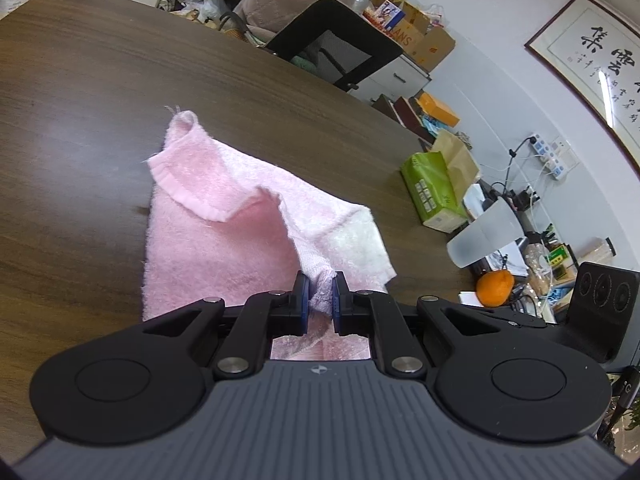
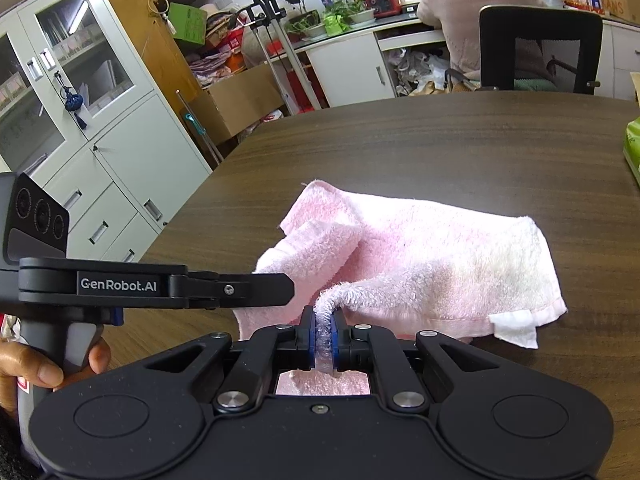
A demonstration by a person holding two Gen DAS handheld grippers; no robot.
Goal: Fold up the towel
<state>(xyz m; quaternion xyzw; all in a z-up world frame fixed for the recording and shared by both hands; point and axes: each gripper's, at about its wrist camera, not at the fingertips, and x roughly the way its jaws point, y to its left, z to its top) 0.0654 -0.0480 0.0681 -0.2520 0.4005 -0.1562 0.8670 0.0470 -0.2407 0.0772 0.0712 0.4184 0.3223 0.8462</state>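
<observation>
Nearest the lens in the left wrist view, the left hand-held gripper (image 1: 320, 294) is clamped on a bunched pinch of the pink towel (image 1: 224, 236), low in the middle of the frame. In the right wrist view the right hand-held gripper (image 2: 325, 330) is likewise pinched tight on a raised ridge of the same towel (image 2: 420, 264), low centre. At the left edge of that view the other hand-held gripper reaches in sideways, with a hand (image 2: 44, 364) around its grip at the lower left.

Beyond the jaws, the towel lies rumpled on the dark wooden counter (image 2: 440, 140), mid-frame in both views. One flap is turned over onto the body, layers overlap unevenly, and a white label (image 2: 516, 328) sticks out at the lower right corner. My reading is that the fold is under way but not finished: both near edges are held, yet the cloth is not flat, squared or aligned. Carrying the held edge across, laying it down and smoothing it look to be left.

Counted: one towel, two hand-held grippers, one hand in sight, one counter. Farther off, at the right of the left wrist view, sit one green box (image 1: 434, 190) and one orange fruit (image 1: 495, 288); at the top stands one black chair (image 1: 340, 48) with one person seated behind it.
</observation>
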